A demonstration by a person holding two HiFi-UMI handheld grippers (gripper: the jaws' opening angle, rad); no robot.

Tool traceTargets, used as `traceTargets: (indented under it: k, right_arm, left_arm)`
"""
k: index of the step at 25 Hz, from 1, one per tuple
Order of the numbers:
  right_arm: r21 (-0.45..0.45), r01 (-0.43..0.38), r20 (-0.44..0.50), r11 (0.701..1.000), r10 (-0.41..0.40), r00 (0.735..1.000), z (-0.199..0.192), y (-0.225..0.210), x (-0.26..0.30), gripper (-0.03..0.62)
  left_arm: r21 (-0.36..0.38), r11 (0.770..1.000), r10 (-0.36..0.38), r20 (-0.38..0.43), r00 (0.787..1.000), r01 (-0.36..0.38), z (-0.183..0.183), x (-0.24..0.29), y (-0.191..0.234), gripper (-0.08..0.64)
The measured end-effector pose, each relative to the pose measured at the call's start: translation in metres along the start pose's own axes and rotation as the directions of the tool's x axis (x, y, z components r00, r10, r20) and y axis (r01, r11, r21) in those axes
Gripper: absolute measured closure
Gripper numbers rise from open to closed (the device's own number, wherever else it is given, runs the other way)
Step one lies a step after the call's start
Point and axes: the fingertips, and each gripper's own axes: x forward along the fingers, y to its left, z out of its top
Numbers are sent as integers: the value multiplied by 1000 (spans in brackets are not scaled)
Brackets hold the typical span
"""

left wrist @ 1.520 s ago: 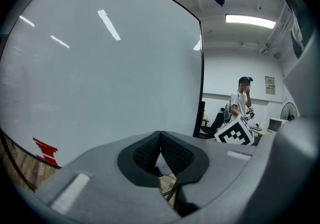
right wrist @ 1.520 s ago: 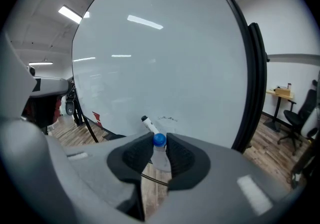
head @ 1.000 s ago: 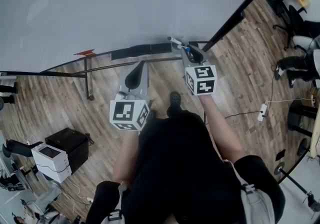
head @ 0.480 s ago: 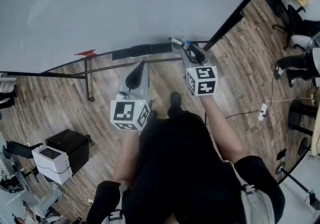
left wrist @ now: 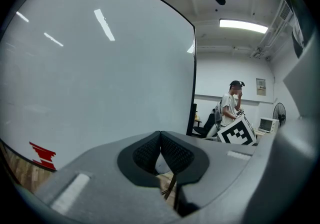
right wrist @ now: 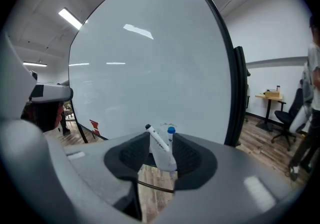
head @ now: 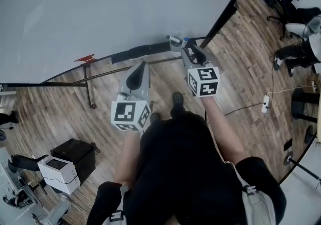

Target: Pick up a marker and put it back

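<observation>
Whiteboard [right wrist: 150, 68] fills the background, with wood floor [head: 241, 68] below it. My right gripper [right wrist: 161, 144] has its jaws wide apart. They have just been opening, and the white holder [right wrist: 165, 162] with its two markers stands between the pads, nothing clamped as far as I can see. One marker [right wrist: 159, 142], black-tipped, leans left in the holder; the blue-capped one [right wrist: 171, 135] stands upright just beside it. My left gripper [left wrist: 160, 140] hangs back, jaws together on nothing. I judge a marker light and stiff, its smooth plastic barrel slippery. So I would take it across the middle of the barrel, below the cap — a cap may pull off — and squeeze gently.
</observation>
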Motion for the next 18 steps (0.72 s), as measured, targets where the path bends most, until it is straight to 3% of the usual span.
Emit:
traceTargets:
  k: [10,18]
  right_arm:
    - [7,88,-30,996,-88,996,-28,27,-43,544]
    - [18,140,-11,990,-140,990,-43,71,-91,596]
  left_arm:
    - [-5,992,-127,-10,992,127,-11,-28,-6,549]
    - [-11,972,-237,-24,971,236,-21,-57,-14,549]
